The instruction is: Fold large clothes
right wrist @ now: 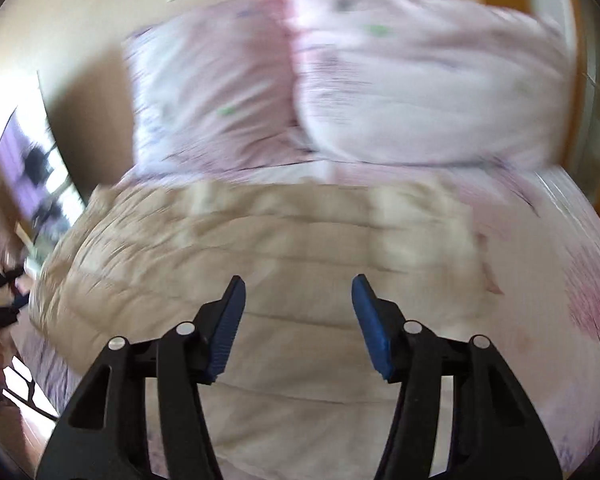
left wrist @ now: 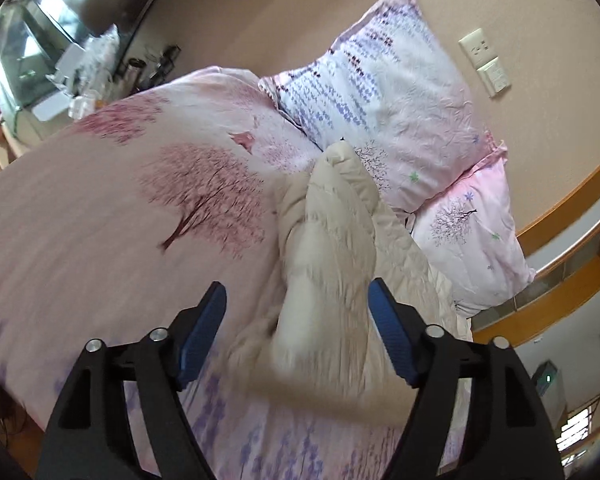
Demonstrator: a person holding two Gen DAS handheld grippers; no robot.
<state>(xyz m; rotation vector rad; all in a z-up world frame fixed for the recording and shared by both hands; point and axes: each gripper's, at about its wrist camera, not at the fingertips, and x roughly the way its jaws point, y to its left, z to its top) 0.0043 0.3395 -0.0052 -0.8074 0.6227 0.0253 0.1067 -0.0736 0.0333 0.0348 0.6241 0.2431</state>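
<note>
A beige quilted puffer coat (left wrist: 328,216) lies on a bed with a pink cover printed with trees (left wrist: 100,220). In the left wrist view a bunched sleeve or folded edge of the coat rises between the blue pads (left wrist: 204,332) of my left gripper (left wrist: 296,284); the jaws stand wide and do not press on it. In the blurred right wrist view the coat (right wrist: 260,232) is spread broad and flat, and my right gripper (right wrist: 298,279) hangs open over its middle with nothing between the pads.
Two flowered pillows (left wrist: 400,92) (left wrist: 472,232) lean on the wall at the head of the bed, just beyond the coat. A wall switch plate (left wrist: 486,62) sits above them. A cluttered desk (left wrist: 80,72) stands past the bed's far left side. A wooden ledge (left wrist: 560,208) runs along the right.
</note>
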